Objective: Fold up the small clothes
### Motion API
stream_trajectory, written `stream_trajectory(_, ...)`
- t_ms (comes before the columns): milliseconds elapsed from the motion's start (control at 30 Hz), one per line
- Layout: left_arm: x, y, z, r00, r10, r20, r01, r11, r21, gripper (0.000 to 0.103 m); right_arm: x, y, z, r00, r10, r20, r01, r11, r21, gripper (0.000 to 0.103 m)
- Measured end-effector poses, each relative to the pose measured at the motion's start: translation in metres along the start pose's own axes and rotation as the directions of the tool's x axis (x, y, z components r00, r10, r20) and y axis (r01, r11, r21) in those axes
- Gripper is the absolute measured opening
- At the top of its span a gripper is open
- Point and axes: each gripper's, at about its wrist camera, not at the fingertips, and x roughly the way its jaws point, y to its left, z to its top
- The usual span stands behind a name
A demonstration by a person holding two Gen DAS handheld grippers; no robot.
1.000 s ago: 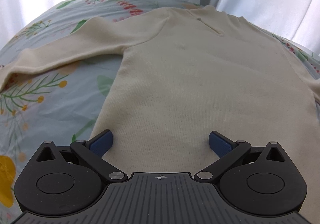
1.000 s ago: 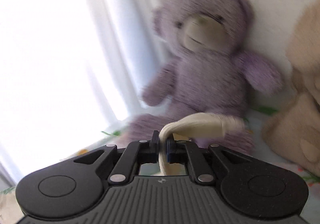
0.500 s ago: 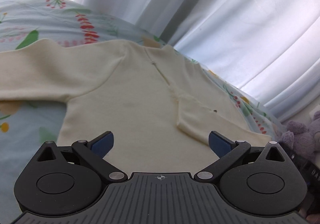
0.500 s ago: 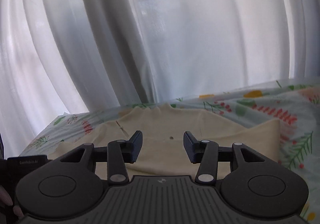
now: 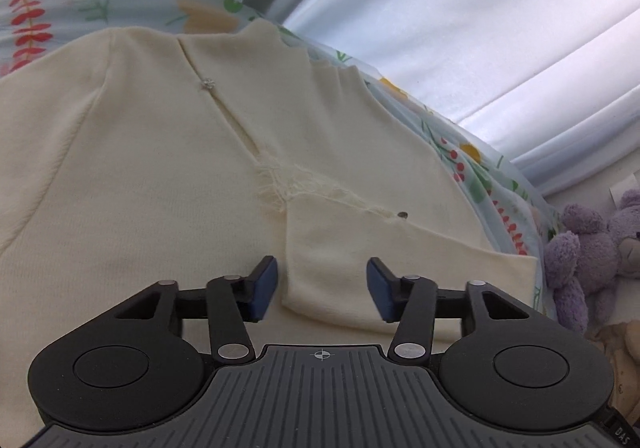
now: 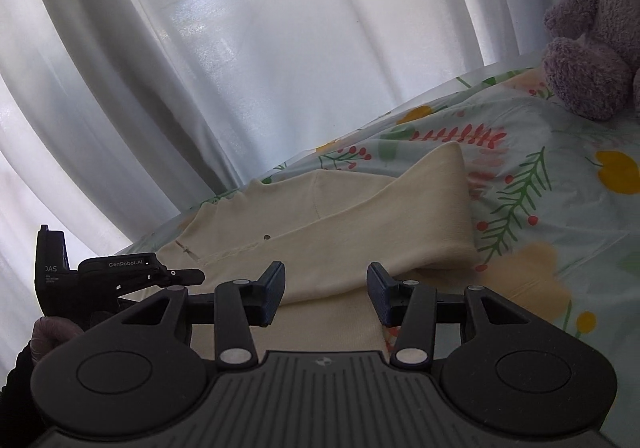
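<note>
Left gripper (image 5: 321,286) spread wide, low over cream sweater (image 5: 160,175), straddling the cuff of the folded-in sleeve (image 5: 360,248); right gripper (image 6: 326,294) likewise parted, holding nothing. Best next: press that sleeve flat, then pinch the far cuff and carry it across evenly. Beneath, floral bedsheet (image 6: 560,183); behind, white curtains (image 6: 240,47), purple teddy (image 5: 576,264).

Cream sweater (image 5: 160,175) on a pale blue floral sheet (image 6: 560,183); purple teddy (image 5: 580,248); white curtains (image 6: 240,47)
</note>
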Motion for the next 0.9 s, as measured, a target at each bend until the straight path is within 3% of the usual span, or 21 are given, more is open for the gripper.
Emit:
stream_trajectory(67, 0.006, -0.001, 0.002, 1.0, -0.009, -0.01, 0.009, 1.0, 0.008, 0.042, -0.002, -0.003, 0.0, 1.0, -0.011, 0.003, 0.011, 1.0, 0.014, 0.046)
stream_trajectory(133, 0.01, -0.002, 0.003, 1.0, -0.017, -0.02, 0.017, 0.999, 0.031, 0.026, -0.002, -0.005, 0.0, 1.0, -0.017, 0.003, 0.017, 0.999, 0.028, 0.046)
stream_trajectory(167, 0.013, -0.002, 0.004, 0.999, -0.022, -0.03, 0.023, 0.999, 0.03, 0.012, 0.002, -0.006, 0.0, 1.0, -0.019, 0.0, 0.019, 0.999, 0.037, 0.046)
stream_trajectory(200, 0.015, -0.001, 0.006, 0.999, -0.029, -0.04, 0.03, 0.999, 0.025, 0.011, 0.003, -0.006, 0.0, 1.0, -0.02, -0.003, 0.02, 0.999, 0.042, 0.046)
stream_trajectory(333, -0.003, -0.007, 0.01, 0.999, -0.04, 0.019, 0.039, 0.997, 0.062, 0.009, 0.011, -0.007, 0.0, 0.999, -0.03, -0.022, 0.031, 0.998, 0.056, 0.046)
stream_trajectory(467, -0.046, -0.009, 0.018, 0.991, -0.025, 0.129, 0.01, 0.993, 0.121, 0.008, 0.023, -0.012, 0.003, 0.998, -0.032, -0.047, 0.035, 0.996, 0.085, 0.046)
stream_trajectory(533, -0.064, -0.003, 0.022, 0.983, 0.033, 0.182, -0.059, 0.989, 0.138, 0.008, 0.028, -0.013, 0.005, 0.998, -0.024, -0.053, 0.029, 0.995, 0.092, 0.046)
stream_trajectory(633, -0.085, 0.011, 0.023, 0.945, 0.184, 0.272, -0.237, 0.955, 0.176, 0.009, 0.038, -0.013, 0.007, 0.997, -0.003, -0.077, 0.01, 0.995, 0.098, 0.046)
stream_trajectory(700, -0.092, 0.026, 0.026, 0.934, 0.23, 0.272, -0.28, 0.947, 0.159, 0.009, 0.047, -0.012, 0.008, 0.995, 0.017, -0.097, -0.007, 0.995, 0.104, 0.046)
stream_trajectory(900, -0.097, 0.058, 0.026, 0.951, 0.213, 0.224, -0.234, 0.97, 0.072, 0.009, 0.08, -0.015, 0.008, 0.986, 0.068, -0.152, -0.037, 0.98, 0.196, 0.046)
